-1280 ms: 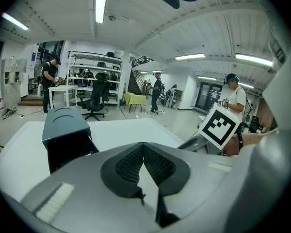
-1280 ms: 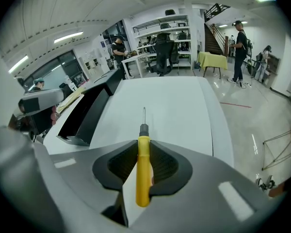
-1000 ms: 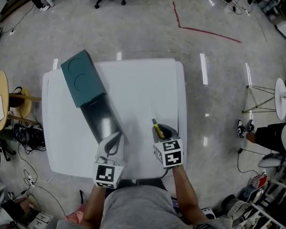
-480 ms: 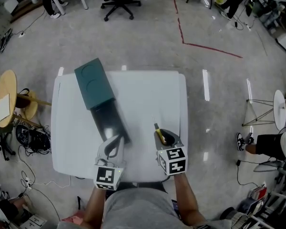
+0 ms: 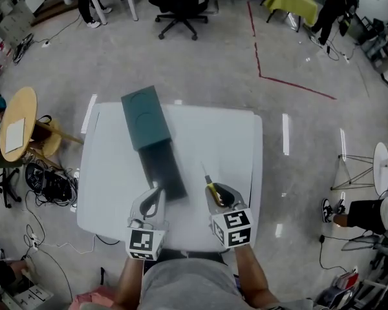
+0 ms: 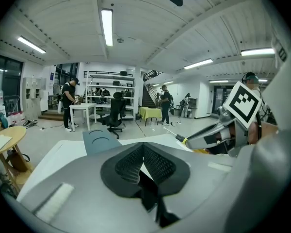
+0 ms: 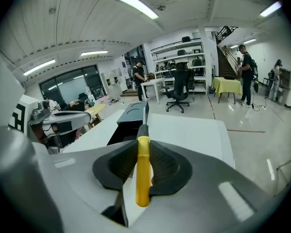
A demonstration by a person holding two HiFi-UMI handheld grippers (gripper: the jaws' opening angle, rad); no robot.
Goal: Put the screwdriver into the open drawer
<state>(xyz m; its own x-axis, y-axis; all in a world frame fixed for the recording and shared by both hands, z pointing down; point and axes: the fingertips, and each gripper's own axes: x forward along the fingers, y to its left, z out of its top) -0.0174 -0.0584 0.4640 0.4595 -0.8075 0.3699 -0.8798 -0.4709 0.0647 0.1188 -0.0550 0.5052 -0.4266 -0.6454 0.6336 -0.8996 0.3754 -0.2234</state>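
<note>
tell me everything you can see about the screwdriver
The screwdriver has a yellow plastic-looking handle, a black collar and a slim metal shaft. The right gripper is shut on the handle, clamping it from both sides, with the butt end sticking out behind. The shaft points forward toward the open drawer, seemingly lifted above the white table.
</note>
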